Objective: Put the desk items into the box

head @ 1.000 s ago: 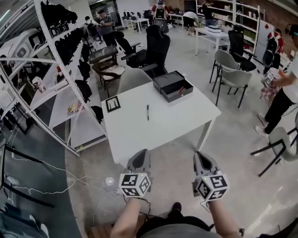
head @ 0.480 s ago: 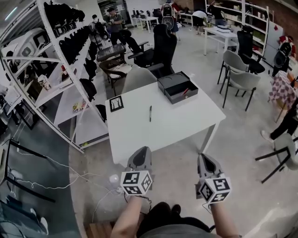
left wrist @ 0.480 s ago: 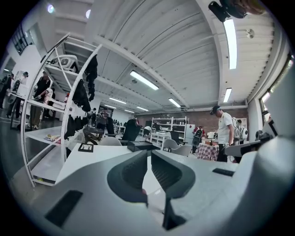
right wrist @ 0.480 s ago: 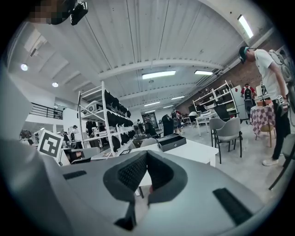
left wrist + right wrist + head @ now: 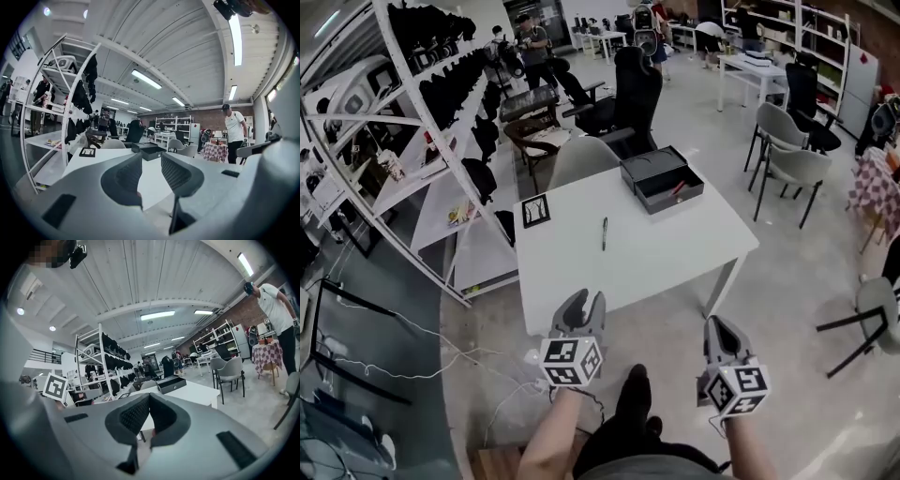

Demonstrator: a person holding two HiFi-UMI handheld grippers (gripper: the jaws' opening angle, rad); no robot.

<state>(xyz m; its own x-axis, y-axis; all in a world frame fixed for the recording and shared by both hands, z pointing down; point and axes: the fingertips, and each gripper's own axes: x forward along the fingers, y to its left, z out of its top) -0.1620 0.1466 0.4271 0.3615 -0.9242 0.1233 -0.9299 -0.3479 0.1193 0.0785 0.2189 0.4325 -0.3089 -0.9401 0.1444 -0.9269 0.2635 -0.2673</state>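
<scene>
Two tools hang at the counter's (image 5: 675,253) near edge: the left tool (image 5: 584,302) has its jaws opening on nothing, the right tool (image 5: 718,324) is closed and empty. The pen (image 5: 605,233) lies beyond the left tool, the nearer one, its long axis running near to far; the open box (image 5: 664,180) sits far right.

White table (image 5: 656,253), frame centre, bears: open black box (image 5: 663,178) upper right, pen (image 5: 605,233) centre, marker card (image 5: 535,210) upper left.

There is one white table (image 5: 656,253), one black box (image 5: 663,180), one pen (image 5: 605,233) and one marker card (image 5: 535,210).
</scene>
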